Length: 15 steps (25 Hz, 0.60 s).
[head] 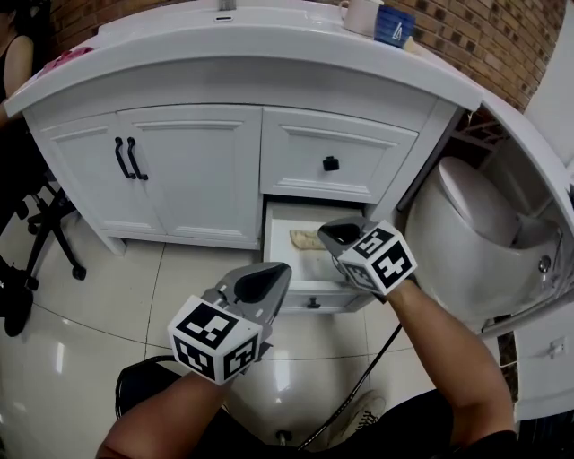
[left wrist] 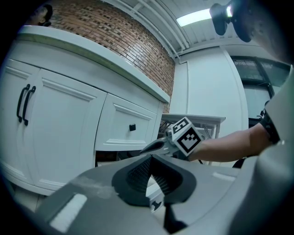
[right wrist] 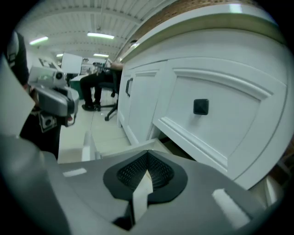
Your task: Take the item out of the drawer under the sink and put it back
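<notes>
Under the sink counter, the lower drawer (head: 316, 289) stands pulled out. A beige, crumpled item (head: 308, 240) lies inside it near the back. My right gripper (head: 335, 232) hovers over the open drawer just right of the item, jaws shut and empty. In its own view the right gripper (right wrist: 148, 155) points at the gap under the upper drawer (right wrist: 216, 114). My left gripper (head: 272, 276) is lower and left, in front of the drawer's front panel, also shut on nothing. From the left gripper (left wrist: 150, 159) view, the right gripper (left wrist: 155, 146) shows ahead.
The upper drawer with a black knob (head: 331, 163) is closed above the open one. Double cabinet doors (head: 126, 158) are at the left. A white toilet (head: 466, 233) stands close on the right. A chair base (head: 49, 224) is at far left. Cups (head: 393, 24) sit on the counter.
</notes>
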Each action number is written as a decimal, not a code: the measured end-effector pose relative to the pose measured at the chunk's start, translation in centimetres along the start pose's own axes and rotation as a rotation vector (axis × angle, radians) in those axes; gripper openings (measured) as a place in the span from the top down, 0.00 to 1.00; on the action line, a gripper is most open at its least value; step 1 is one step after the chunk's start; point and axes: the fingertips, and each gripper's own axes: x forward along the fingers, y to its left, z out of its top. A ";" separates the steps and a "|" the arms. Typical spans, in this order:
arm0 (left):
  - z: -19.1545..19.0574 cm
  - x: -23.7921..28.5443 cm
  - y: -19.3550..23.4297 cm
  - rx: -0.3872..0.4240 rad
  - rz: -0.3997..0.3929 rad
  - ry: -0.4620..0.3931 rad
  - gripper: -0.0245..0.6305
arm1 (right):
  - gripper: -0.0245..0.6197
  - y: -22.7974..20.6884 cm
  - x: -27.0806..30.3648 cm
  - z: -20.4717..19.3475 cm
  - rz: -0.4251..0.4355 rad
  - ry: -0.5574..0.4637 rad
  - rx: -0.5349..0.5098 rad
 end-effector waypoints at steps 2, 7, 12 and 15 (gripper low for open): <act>-0.1 0.0 -0.1 0.003 0.002 0.003 0.95 | 0.95 0.8 -2.1 0.5 0.020 -0.079 0.134; -0.3 -0.1 -0.4 -0.040 -0.016 0.006 0.95 | 0.95 1.8 -7.1 1.9 0.058 -0.221 0.381; -0.1 -0.1 -0.3 -0.034 -0.013 -0.003 0.95 | 0.95 2.4 -12.4 3.5 0.047 -0.336 0.432; 0.2 -0.3 -0.4 -0.028 -0.017 -0.015 0.95 | 0.95 3.1 -14.2 3.3 0.016 -0.380 0.412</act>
